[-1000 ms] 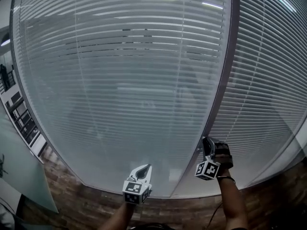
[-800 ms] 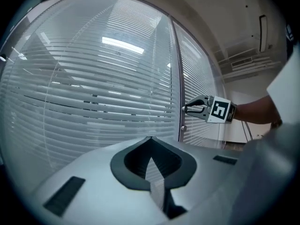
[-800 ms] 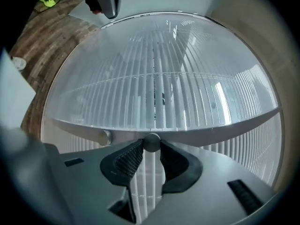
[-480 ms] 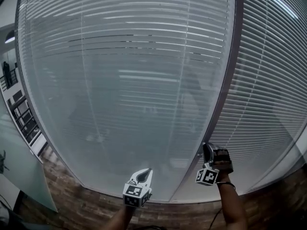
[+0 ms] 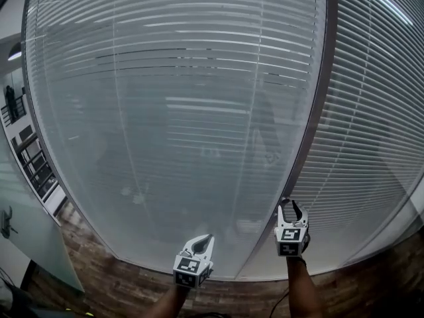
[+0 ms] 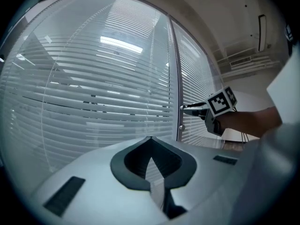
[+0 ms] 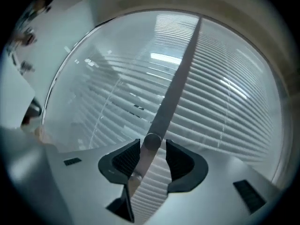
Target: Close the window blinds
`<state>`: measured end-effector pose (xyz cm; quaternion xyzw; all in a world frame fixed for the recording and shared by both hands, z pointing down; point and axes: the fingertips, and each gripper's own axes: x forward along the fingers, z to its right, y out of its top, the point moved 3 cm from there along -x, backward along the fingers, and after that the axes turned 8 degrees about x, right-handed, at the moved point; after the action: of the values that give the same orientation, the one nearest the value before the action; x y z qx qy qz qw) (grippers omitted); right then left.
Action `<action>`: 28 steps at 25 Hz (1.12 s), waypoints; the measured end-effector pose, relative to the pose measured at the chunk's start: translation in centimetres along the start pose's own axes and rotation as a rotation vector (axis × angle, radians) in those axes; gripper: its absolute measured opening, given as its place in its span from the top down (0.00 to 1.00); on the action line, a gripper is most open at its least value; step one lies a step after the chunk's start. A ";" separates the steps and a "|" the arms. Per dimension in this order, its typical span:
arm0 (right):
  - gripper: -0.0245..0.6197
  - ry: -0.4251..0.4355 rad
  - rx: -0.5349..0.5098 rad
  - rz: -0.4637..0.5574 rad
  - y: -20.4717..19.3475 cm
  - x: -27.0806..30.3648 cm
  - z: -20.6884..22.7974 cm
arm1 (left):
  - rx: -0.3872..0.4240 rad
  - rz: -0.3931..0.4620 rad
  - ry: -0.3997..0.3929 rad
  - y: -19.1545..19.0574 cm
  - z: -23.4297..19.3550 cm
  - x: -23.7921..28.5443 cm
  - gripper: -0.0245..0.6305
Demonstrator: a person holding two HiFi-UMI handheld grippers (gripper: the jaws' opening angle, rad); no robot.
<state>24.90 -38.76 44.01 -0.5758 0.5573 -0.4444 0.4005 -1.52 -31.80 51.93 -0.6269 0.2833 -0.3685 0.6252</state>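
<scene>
Hanging fully lowered: pale, horizontal-slatted blinds (image 5: 179, 111)

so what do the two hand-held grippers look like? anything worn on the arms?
Both alike: the left hand-held gripper and right hand-held gripper have pale grey shells, dark pads and a white cube with black square markers. The forearms show no sleeves. A thin dark cable seems to hang under the right one.

The blinds (image 5: 199, 111) are running off the head view's top; its bottom edge is cutting both forearms (image 5: 301, 290); a tiny figure (image 5: 11, 103), perhaps a person, is showing indistinctly.
</scene>
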 end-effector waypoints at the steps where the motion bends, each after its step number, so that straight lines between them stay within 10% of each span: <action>1: 0.72 -0.005 0.114 0.003 -0.1 0.0 0.3 | 0.001 0.002 -0.002 0.0 0.1 0.1 0.96; 6: 0.72 -0.024 0.445 -0.004 -0.7 0.0 0.3 | 0.004 0.009 -0.017 -0.2 0.8 0.3 0.96; 13: 0.76 -0.033 0.505 0.050 -1.2 0.7 1.1 | 0.008 0.013 -0.009 -0.2 1.1 0.2 0.96; 22: 0.77 -0.022 0.420 0.011 -0.3 0.7 0.7 | 0.007 0.003 0.000 -0.1 0.4 0.2 0.96; 28: 0.78 -0.061 0.130 0.013 0.2 0.6 0.0 | 0.006 0.004 -0.011 -0.2 0.8 0.3 0.96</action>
<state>24.88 -39.36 43.85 -0.5582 0.5186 -0.4594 0.4565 -0.71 -31.60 52.23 -0.6262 0.2801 -0.3647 0.6296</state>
